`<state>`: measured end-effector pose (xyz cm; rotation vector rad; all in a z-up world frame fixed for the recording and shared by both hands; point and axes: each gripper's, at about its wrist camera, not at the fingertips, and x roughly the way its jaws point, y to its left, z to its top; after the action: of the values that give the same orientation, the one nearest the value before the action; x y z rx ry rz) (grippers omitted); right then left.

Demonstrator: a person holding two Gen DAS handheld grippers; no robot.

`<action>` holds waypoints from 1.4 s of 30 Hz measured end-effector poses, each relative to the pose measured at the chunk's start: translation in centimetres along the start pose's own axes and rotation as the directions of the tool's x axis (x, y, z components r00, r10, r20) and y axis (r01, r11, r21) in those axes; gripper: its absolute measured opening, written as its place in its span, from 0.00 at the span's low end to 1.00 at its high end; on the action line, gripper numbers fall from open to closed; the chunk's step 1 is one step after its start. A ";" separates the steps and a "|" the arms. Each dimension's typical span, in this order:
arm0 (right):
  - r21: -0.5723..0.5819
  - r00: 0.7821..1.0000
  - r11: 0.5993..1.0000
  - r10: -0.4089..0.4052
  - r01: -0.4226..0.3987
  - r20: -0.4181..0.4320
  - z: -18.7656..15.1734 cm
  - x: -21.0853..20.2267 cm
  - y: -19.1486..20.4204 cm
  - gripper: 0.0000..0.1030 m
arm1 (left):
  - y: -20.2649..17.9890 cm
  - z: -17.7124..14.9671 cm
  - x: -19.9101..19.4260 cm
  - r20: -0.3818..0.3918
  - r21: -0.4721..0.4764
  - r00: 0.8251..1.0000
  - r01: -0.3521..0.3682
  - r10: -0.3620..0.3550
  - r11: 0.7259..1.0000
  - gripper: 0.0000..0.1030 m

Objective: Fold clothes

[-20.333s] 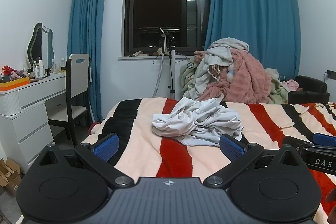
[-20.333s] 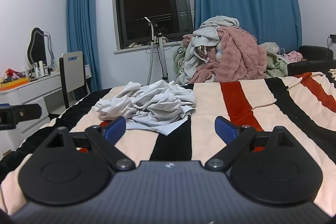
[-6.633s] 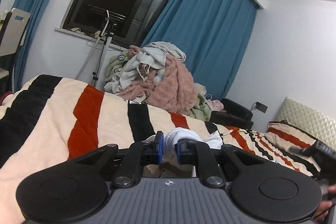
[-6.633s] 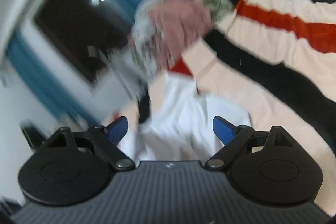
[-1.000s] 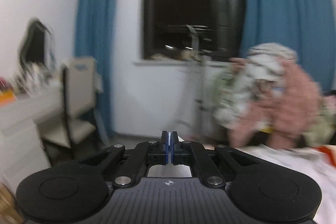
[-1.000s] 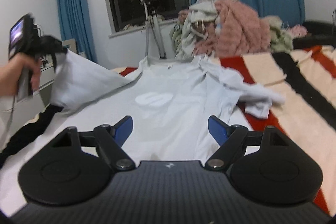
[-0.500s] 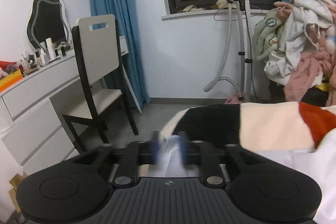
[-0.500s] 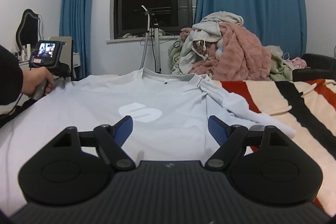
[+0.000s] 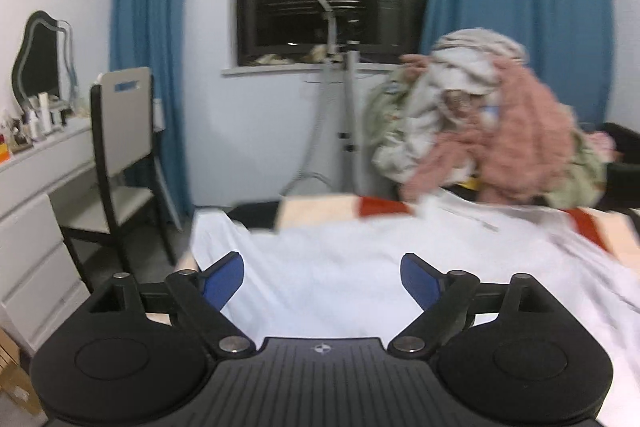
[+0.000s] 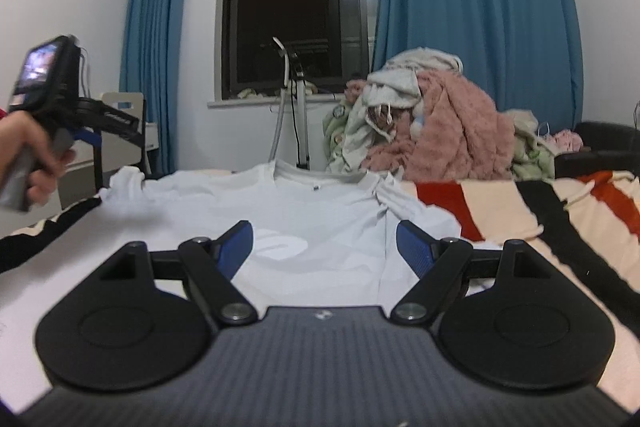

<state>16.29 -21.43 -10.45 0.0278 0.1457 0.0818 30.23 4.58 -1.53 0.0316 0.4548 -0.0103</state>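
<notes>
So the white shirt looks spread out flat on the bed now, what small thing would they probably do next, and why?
Probably lower the right hand-held gripper to the white shirt's right sleeve and pinch it. The shirt lies flat, collar away, on the striped blanket, that sleeve looks bunched, and both grippers, including the left hand-held gripper, are open and empty.

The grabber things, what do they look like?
Each gripper, left and right, is black, with two round discs, a ribbed middle plate bearing a small logo, silver screws and blue ridged fingertips. A bare hand grips the left one's grey handle, which carries a small lit screen.
</notes>
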 end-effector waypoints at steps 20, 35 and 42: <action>0.098 1.000 0.995 0.019 -0.018 -0.013 2.4 -6.6 -0.8 0.78 | -2.9 -12.9 -19.2 0.019 -0.108 0.991 0.130 -0.129 0.986 0.94; 0.216 0.998 0.976 -0.025 0.036 -0.051 1.6 -5.8 -3.0 0.78 | -3.0 -13.4 -16.4 -0.025 -0.068 0.991 0.132 -0.134 0.989 0.94; 0.247 0.998 0.968 -0.021 0.034 -0.055 1.5 -5.6 -3.3 0.78 | -3.3 -13.5 -16.2 -0.028 -0.061 0.991 0.131 -0.133 0.989 0.94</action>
<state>11.25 -25.27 -8.27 0.2736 0.2074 0.0365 9.69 1.75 -6.67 -0.0571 0.4880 -0.1268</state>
